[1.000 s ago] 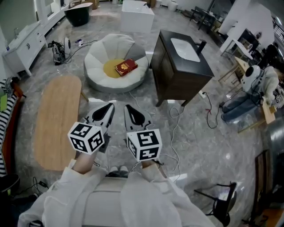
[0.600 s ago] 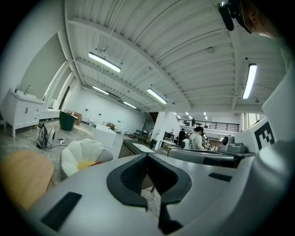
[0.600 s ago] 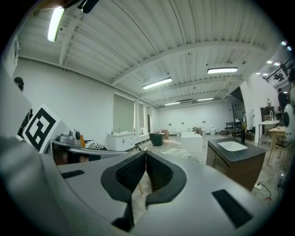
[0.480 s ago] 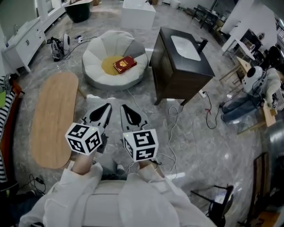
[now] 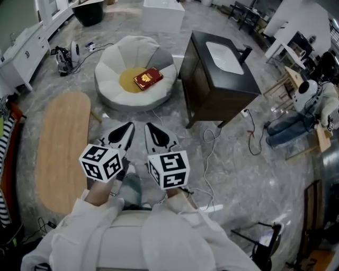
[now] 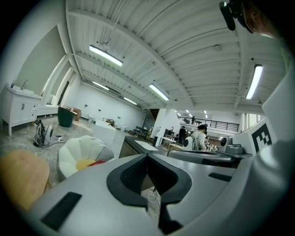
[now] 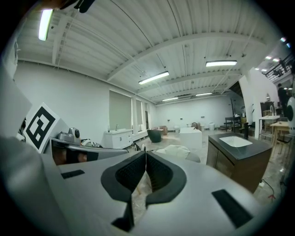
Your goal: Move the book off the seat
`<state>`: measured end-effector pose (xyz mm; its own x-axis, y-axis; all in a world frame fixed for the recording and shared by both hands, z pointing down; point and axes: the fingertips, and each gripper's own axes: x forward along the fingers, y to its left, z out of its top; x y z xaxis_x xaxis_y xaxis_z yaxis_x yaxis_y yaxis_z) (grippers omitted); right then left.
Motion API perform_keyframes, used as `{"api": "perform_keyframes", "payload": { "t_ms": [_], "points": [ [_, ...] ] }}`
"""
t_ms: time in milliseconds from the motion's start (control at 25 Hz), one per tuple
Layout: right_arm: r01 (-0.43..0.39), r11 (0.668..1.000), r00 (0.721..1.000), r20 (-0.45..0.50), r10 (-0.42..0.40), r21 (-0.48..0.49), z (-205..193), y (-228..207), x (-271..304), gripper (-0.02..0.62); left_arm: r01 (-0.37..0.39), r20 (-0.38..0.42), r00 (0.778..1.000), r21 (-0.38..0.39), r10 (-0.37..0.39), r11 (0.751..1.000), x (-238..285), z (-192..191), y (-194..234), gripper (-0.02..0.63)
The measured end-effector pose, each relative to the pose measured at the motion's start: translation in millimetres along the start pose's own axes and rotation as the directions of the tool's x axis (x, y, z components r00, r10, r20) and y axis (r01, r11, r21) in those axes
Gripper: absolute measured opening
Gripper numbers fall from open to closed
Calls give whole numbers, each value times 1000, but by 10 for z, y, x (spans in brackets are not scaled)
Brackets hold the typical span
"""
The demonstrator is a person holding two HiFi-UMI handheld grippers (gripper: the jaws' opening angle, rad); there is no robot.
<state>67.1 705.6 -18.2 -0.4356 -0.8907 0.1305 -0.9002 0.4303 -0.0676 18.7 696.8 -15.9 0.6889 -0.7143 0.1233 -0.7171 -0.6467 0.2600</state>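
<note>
A red book (image 5: 148,78) lies on the yellow centre of a round white petal-shaped seat (image 5: 114,66) on the floor ahead. In the left gripper view the book (image 6: 96,162) and the seat (image 6: 76,153) show small at the left. Both grippers hang side by side well short of the seat, over the marble floor. My left gripper (image 5: 127,126) is shut with nothing in it. My right gripper (image 5: 150,127) is shut and empty too. In each gripper view the jaw tips meet, left gripper (image 6: 147,155) and right gripper (image 7: 145,152).
A dark vanity cabinet with a white sink (image 5: 218,74) stands right of the seat. A long oval wooden table (image 5: 61,143) lies at the left. Cables (image 5: 209,159) trail over the floor near my feet. A white block (image 5: 163,16) stands beyond the seat. A person (image 5: 312,106) sits far right.
The view has shifted forward a little: the seat and the book sit slightly further left in frame. Both grippers keep the same shut pose side by side.
</note>
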Motion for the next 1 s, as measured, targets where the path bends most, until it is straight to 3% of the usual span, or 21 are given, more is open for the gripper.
{"api": "perform_keyframes", "payload": {
  "t_ms": [600,800,1000],
  "points": [
    [51,999,998,21,-51,9,697,-552,2020,12,65,-8,998,42,-64,997,1195,1036,1610,6],
    [58,998,998,7,-58,17,729,-671,2350,12,71,-21,997,63,-70,996,1497,1189,1941,6],
    [60,998,998,-16,-60,36,655,-877,2632,12,59,-30,998,34,-58,998,1748,1173,2180,6]
  ]
}}
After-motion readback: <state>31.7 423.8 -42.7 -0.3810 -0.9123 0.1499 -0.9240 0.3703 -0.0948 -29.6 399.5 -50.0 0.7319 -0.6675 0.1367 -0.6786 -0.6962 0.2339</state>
